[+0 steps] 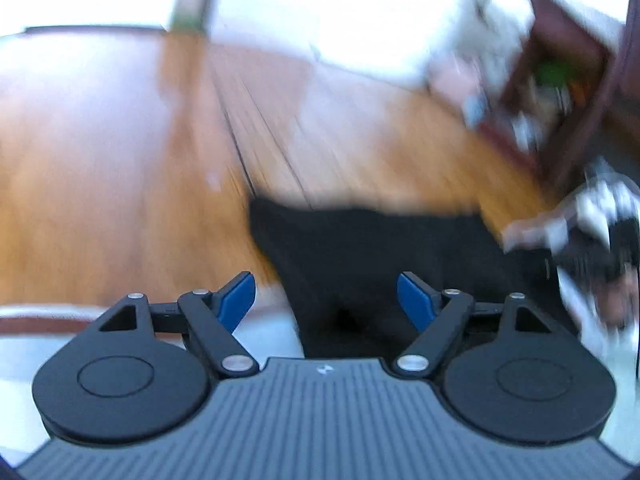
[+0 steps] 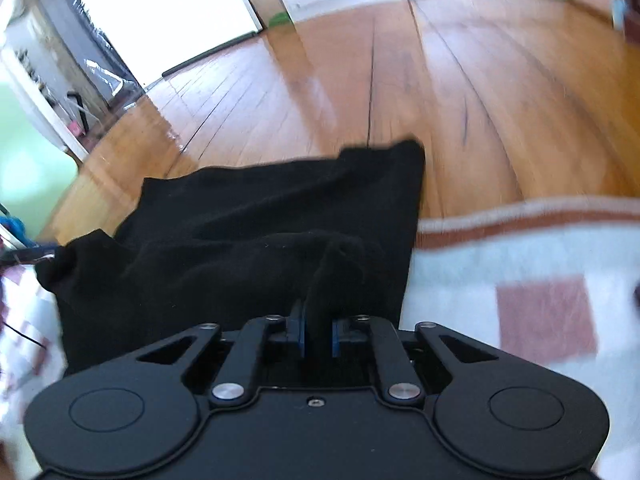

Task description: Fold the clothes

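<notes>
A black garment (image 2: 248,220) lies partly on a pale rug and partly on the wooden floor. My right gripper (image 2: 318,332) is shut on a pinched fold of this black garment, which rises between its blue pads (image 2: 298,330). In the left wrist view the same black garment (image 1: 360,256) spreads ahead of my left gripper (image 1: 326,298). That gripper stands open above the cloth's near left part, with its blue fingertips (image 1: 238,298) wide apart and nothing between them. The other gripper and a hand (image 1: 592,232) show blurred at the right edge.
Wooden floor (image 2: 460,100) stretches ahead in both views. A pale rug (image 2: 520,264) with a reddish border and squares lies under the garment's near side. A dark wooden shelf unit (image 1: 560,92) stands at the right in the left wrist view. A white panel (image 2: 168,12) leans at left.
</notes>
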Available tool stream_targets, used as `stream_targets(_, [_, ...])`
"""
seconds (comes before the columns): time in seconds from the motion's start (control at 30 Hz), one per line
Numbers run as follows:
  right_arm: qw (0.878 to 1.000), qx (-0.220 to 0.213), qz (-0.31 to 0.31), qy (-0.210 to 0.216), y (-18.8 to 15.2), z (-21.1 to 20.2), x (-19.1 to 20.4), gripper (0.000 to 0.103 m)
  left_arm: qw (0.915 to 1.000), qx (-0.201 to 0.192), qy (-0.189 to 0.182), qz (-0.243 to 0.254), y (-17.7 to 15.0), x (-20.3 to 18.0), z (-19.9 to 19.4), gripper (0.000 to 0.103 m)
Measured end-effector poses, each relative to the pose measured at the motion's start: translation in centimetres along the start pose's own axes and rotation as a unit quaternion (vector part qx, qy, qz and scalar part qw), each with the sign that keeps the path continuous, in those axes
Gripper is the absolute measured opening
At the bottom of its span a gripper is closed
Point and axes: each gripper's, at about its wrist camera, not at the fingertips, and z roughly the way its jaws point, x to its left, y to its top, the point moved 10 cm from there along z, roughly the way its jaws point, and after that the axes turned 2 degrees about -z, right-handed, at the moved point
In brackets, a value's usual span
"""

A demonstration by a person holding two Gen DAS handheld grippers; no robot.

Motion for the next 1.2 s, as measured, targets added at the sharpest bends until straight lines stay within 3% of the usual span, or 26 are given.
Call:
stream_targets(0.07, [0.999,-0.033,-0.014,-0.018,0.9,-0.9,0.3,0.008,0.9988,-0.030,-0.020,-0.033,1.0,0.5,-1.0,0.079])
stream_targets(0.17, [0.996,-0.077,0.007,-0.045,2.0,-2.5,-1.0,0.007,0.9989,0.005,-0.041,-0.021,-0.1,-0.1,-0.3,0.080])
stream_targets(0.23, [0.995,-0.072,0.029,-0.067,2.0,-2.5,-2.7,0.007,0.9973,0.050,-0.049,0.020,-2.1,-0.8,0.9,0.080])
stream_targets(0.3, [0.995,-0.047,0.046,-0.073,1.2,-1.8,-4.0,0.007,0.9897,0.105,-0.054,0.081,-4.7,-1.9,2.4,0.080])
stream_targets(0.43, [0.995,-0.022,0.071,-0.067,0.0,-1.0,-5.1,0.009,0.9810,0.113,-0.040,0.153,-6.5,-4.3,4.8,0.080])
stream_targets(0.5, [0.994,-0.018,0.094,-0.057,-0.2,-0.7,-5.3,0.017,0.9860,0.094,-0.047,0.129,-5.4,-4.9,5.6,0.080])
stream_targets(0.63, [0.990,-0.010,0.139,-0.036,-0.5,-0.2,-5.6,0.029,0.9953,0.064,-0.069,0.023,-3.2,-3.9,7.7,0.089])
stream_targets(0.7, [0.988,-0.002,0.150,-0.028,-0.7,0.0,-5.7,0.040,0.9940,0.069,-0.085,-0.014,-3.1,-3.7,9.0,0.089])
stream_targets(0.77, [0.988,0.004,0.155,-0.021,-0.9,0.0,-5.2,0.044,0.9898,0.081,-0.112,-0.036,-3.3,-4.3,10.2,0.088])
stream_targets(0.8, [0.988,0.005,0.155,-0.018,-1.0,-0.1,-4.8,0.046,0.9908,0.083,-0.106,-0.015,-3.6,-5.1,10.6,0.088])
stream_targets(0.87, [0.990,0.001,0.137,-0.014,-0.9,-0.2,-4.0,0.046,0.9921,0.095,-0.074,0.035,-4.6,-6.3,11.9,0.083])
stream_targets(0.93, [0.994,-0.005,0.103,-0.020,-0.9,-0.1,-3.2,0.045,0.9910,0.109,-0.044,0.064,-5.7,-7.1,13.0,0.067])
stream_targets(0.97, [0.996,-0.010,0.078,-0.032,-0.8,-0.1,-2.8,0.032,0.9911,0.102,-0.033,0.079,-5.7,-7.7,12.9,0.061])
stream_targets(1.0, [0.997,-0.021,0.041,-0.061,-0.7,-0.2,-2.3,0.010,0.9899,0.105,-0.021,0.093,-5.8,-8.2,12.7,0.045])
stream_targets(1.03, [0.995,-0.033,0.007,-0.091,-0.5,-0.5,-2.0,0.010,0.9884,0.108,-0.010,0.106,-5.8,-8.7,12.5,0.036])
stream_targets(1.07, [0.991,-0.053,-0.012,-0.118,-0.1,-1.1,-1.6,0.010,0.9866,0.110,0.001,0.120,-5.9,-9.3,12.3,0.035])
stream_targets(1.2, [0.984,-0.109,-0.045,-0.131,1.5,-3.7,1.3,0.009,0.9820,0.075,0.054,0.165,-4.3,-11.9,9.8,0.030])
